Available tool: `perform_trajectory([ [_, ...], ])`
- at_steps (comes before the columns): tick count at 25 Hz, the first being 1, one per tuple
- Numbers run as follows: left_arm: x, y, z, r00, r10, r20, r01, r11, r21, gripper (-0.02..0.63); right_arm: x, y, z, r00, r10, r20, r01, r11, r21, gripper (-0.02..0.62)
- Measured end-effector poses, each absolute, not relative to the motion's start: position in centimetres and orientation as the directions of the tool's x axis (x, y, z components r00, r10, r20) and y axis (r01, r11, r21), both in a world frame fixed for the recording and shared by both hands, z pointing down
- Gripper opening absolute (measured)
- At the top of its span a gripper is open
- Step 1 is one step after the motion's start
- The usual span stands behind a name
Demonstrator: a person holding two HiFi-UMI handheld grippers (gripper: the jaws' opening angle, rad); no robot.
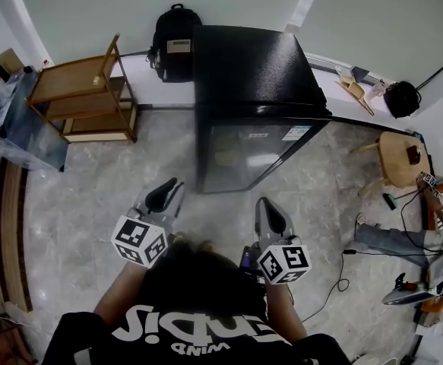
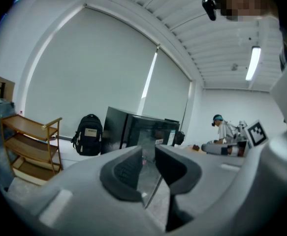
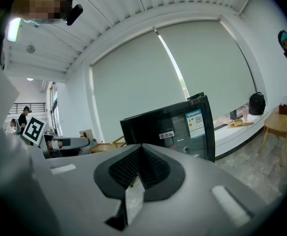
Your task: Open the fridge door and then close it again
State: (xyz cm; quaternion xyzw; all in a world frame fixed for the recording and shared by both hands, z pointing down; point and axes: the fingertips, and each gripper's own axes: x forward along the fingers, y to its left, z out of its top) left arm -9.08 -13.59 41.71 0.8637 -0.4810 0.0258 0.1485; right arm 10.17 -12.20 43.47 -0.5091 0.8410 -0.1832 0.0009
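A low black fridge (image 1: 251, 67) stands in front of me, its glass door (image 1: 251, 154) closed and facing me. The left gripper view shows the fridge (image 2: 143, 129) straight ahead, and the right gripper view has the fridge (image 3: 173, 127) with stickers on its glass. My left gripper (image 1: 164, 192) hovers over the floor short of the door's left part. Its jaws stand a little apart in its own view (image 2: 148, 156), with nothing between them. My right gripper (image 1: 270, 211) is level with it, short of the door's right part, pads together (image 3: 141, 156) and empty.
A wooden shelf cart (image 1: 88, 93) stands to the fridge's left, with a black backpack (image 1: 174, 40) against the wall behind. A round wooden stool (image 1: 400, 154), cables and a person's outstretched legs (image 1: 388, 242) are at the right. Bagged clutter (image 1: 16, 120) lies far left.
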Motion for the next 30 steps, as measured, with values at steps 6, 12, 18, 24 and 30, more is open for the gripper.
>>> perform_trajectory([
  [6, -9.9, -14.4, 41.7, 0.574, -0.800, 0.174, -0.812, -0.529, 0.247, 0.195, 8.8, -12.7, 43.6, -0.470, -0.864, 0.184, -0.863, 0.405, -0.302, -0.003],
  [12, -9.3, -15.0, 42.1, 0.603, -0.777, 0.181, -0.793, -0.561, 0.239, 0.230, 7.6, -12.9, 43.6, -0.473, -0.861, 0.189, -0.864, 0.410, -0.292, -0.003],
  [18, -9.2, -16.3, 42.8, 0.611, -0.769, 0.189, -0.788, -0.568, 0.239, 0.229, 7.4, -13.4, 43.5, -0.466, -0.865, 0.187, -0.868, 0.406, -0.287, -0.003],
  [24, -8.3, -17.9, 44.5, 0.628, -0.743, 0.231, -0.778, -0.596, 0.200, 0.224, 7.6, -13.9, 43.6, -0.455, -0.870, 0.188, -0.873, 0.395, -0.285, -0.003],
  [30, -7.3, -20.3, 46.7, 0.646, -0.716, 0.266, -0.763, -0.618, 0.189, 0.219, 8.6, -14.2, 43.6, -0.422, -0.886, 0.193, -0.889, 0.363, -0.278, -0.003],
])
